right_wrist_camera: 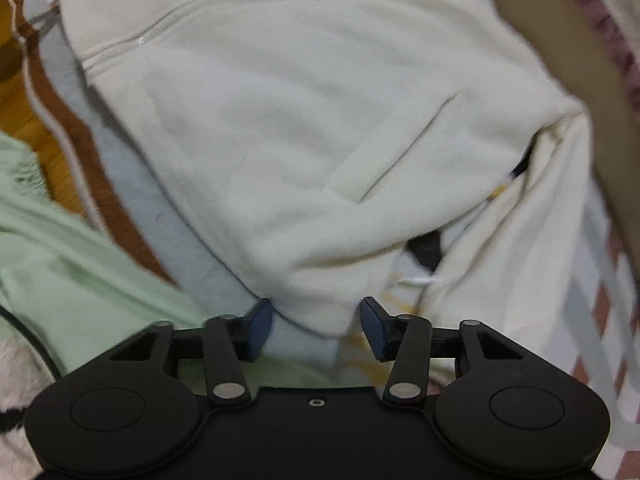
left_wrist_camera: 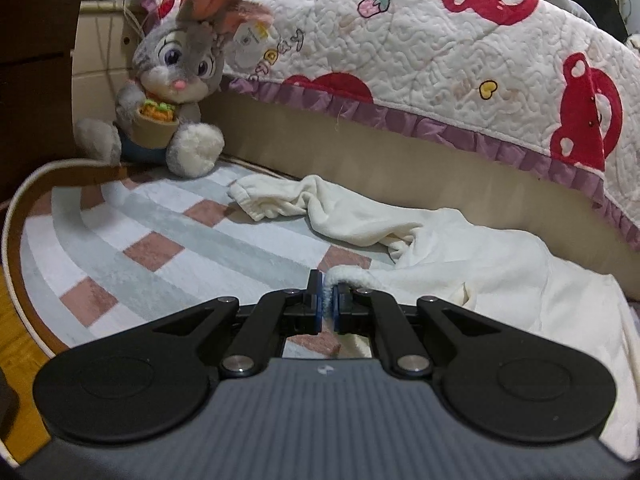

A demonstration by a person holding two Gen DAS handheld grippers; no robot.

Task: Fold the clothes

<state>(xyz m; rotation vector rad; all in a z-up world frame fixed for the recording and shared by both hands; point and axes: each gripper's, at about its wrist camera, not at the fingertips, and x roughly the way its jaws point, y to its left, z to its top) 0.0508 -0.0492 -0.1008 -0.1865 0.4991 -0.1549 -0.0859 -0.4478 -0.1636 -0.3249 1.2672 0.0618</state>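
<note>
A cream fleece garment (left_wrist_camera: 460, 256) lies crumpled on a striped and checked rug (left_wrist_camera: 168, 220), one sleeve (left_wrist_camera: 276, 200) stretched out to the left. My left gripper (left_wrist_camera: 328, 300) is shut on a fuzzy edge of this garment, low over the rug. In the right wrist view the same cream garment (right_wrist_camera: 304, 120) fills the frame, with a zip seam at upper left. My right gripper (right_wrist_camera: 316, 328) is open, its blue pads either side of a corner of the garment's hem.
A grey plush rabbit (left_wrist_camera: 172, 80) sits at the rug's far left against a beige bed base (left_wrist_camera: 360, 152). A white quilt (left_wrist_camera: 460, 48) with red prints hangs over it. A pale green cloth (right_wrist_camera: 68, 256) lies left of my right gripper, on wood floor (right_wrist_camera: 24, 120).
</note>
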